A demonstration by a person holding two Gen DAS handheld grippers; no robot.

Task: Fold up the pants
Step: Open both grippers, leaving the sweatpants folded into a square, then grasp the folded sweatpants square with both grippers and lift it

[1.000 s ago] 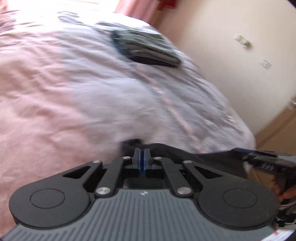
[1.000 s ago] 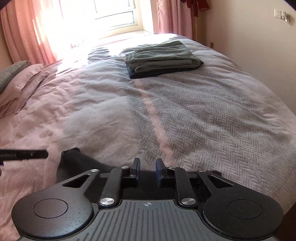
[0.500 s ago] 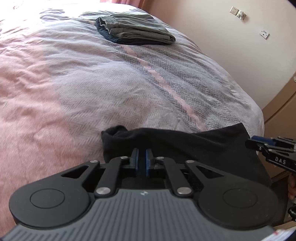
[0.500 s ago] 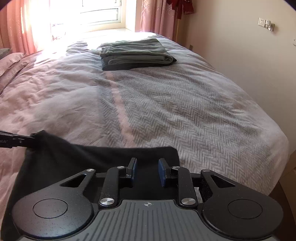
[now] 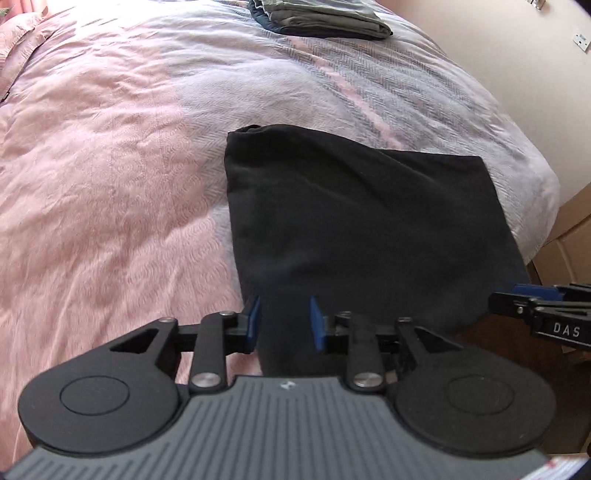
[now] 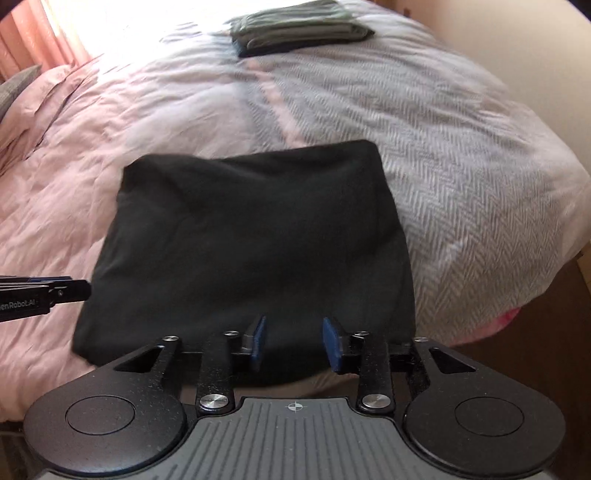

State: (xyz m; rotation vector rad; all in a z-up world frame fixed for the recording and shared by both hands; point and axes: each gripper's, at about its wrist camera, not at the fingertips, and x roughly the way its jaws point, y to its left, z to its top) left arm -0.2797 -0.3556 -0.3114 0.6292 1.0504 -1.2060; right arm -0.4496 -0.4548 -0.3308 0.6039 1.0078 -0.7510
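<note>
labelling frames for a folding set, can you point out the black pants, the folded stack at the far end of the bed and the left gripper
black pants (image 6: 255, 236), right wrist view, middle of the folded cloth
folded green-grey stack (image 6: 299, 26), right wrist view, top layer
left gripper (image 5: 284, 323), left wrist view, midway between its blue fingertips, jaws opening over the pants' near edge

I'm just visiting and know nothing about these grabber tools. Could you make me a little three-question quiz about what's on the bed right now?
1. True or false: the black pants lie folded on the bed.
2. What sits at the far end of the bed? A) a pillow stack B) folded grey-green clothes C) a laptop
3. Do the left gripper and right gripper pinch the pants?

Key: 1 true. 2 B. 3 No; both sets of jaws are opening, pads clear of the cloth.
</note>
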